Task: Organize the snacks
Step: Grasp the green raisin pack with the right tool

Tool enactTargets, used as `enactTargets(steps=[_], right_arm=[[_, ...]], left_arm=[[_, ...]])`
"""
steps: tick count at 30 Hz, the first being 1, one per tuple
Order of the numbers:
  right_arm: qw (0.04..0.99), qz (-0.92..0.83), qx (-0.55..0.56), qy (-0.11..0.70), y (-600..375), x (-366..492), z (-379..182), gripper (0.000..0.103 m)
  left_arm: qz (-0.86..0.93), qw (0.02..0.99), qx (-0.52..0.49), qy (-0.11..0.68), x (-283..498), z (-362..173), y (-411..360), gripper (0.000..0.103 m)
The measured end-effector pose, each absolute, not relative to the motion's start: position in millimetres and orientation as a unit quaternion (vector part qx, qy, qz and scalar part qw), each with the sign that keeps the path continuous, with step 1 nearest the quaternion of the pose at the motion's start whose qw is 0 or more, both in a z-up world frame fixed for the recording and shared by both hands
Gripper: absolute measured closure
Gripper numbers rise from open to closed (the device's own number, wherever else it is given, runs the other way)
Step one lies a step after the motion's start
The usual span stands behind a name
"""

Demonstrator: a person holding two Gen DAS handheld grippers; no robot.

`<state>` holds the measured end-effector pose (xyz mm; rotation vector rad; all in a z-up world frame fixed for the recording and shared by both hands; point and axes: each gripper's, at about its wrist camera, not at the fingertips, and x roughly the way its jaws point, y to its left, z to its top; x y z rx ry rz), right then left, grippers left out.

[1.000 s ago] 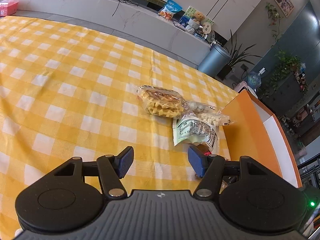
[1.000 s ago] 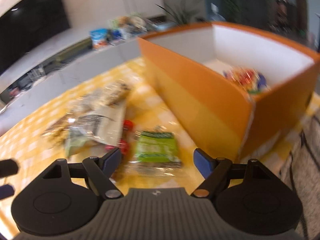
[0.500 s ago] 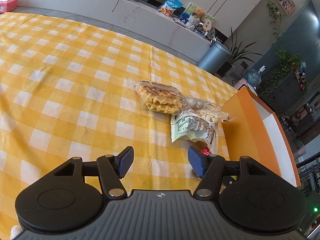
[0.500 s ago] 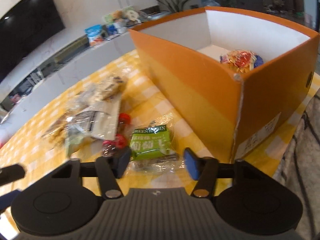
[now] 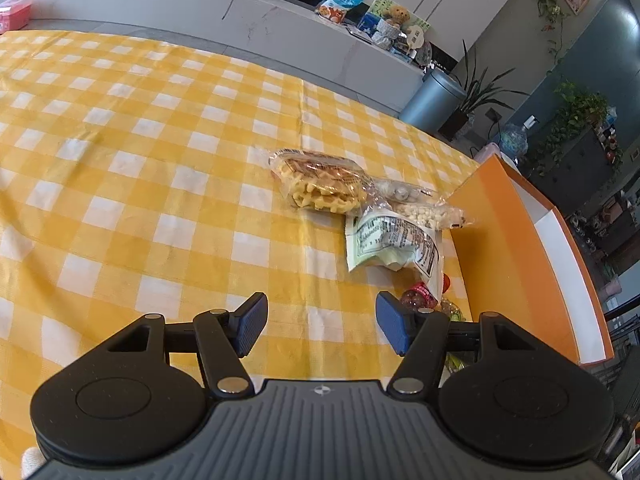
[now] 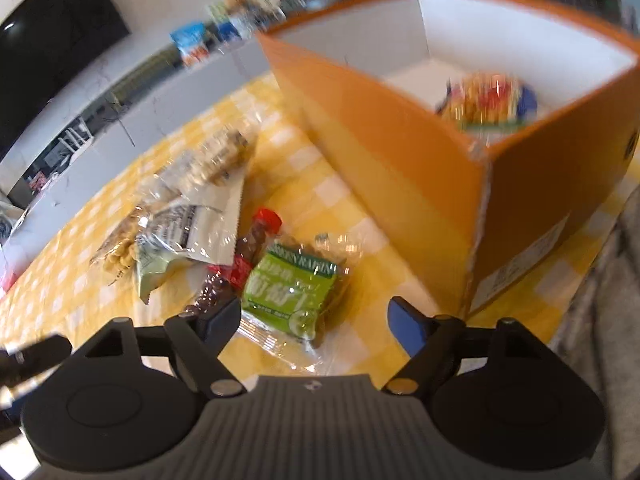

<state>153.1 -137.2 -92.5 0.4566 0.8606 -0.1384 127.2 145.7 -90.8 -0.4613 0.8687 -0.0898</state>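
Snacks piled on yellow checked cloth (image 5: 120,184): green raisin pack (image 6: 294,296) lying flat at 12 o'clock of right gripper (image 6: 316,322), jaws opening wide, pack partly between the tips but not pinched. Red-capped candy pack (image 6: 244,256) touching it at 10 o'clock, white pouch (image 6: 200,228) beyond. Orange box (image 6: 400,160) at 2 o'clock, 1 colourful bag (image 6: 488,100) inside. Left gripper (image 5: 320,322) parted about halfway, holding nothing, waffle bag (image 5: 320,184) off at 12.
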Motion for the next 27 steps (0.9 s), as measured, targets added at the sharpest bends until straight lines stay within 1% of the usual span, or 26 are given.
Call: enactTargets(steps=[3,5,7,9,12,13,20,24,27], right_arm=[[0.888,-0.069,0.219,0.398,-131.6,161.6,-94.0,0.02],[0.902,-0.087,0.191,0.377,-122.2,163.1,-98.5,0.017],[0.909,-0.098,0.16,0.373,-112.6,164.5,-105.1,0.015],[0.912,-0.106,0.147,0.368,-108.9,162.6,-107.0,0.02],[0.911,-0.117,0.163,0.361,-118.9,156.6,-104.8,0.043],[0.91,-0.114,0.172,0.359,-122.3,154.4,-104.1,0.052],[0.902,-0.076,0.205,0.373,-132.6,141.9,-98.2,0.056],[0.9,-0.054,0.215,0.376,-137.0,125.3,-92.5,0.056],[0.886,-0.043,0.238,0.395,-144.5,125.6,-94.6,0.056]], left_arm=[[-0.041,0.881,-0.213,0.421,128.2,-94.2,138.2,0.03],[-0.032,0.879,-0.217,0.423,129.4,-97.4,135.9,0.03],[-0.033,0.879,-0.214,0.426,130.4,-99.7,132.5,0.03],[-0.034,0.88,-0.207,0.426,130.2,-100.8,129.0,0.03],[-0.04,0.882,-0.194,0.427,129.4,-101.2,123.7,0.03],[-0.044,0.883,-0.19,0.426,129.0,-101.2,121.9,0.03],[-0.068,0.899,-0.149,0.407,124.8,-98.4,106.0,0.029],[-0.1,0.911,-0.108,0.385,123.0,-97.4,96.4,0.026],[-0.14,0.917,-0.05,0.371,120.9,-97.8,80.8,0.026]])
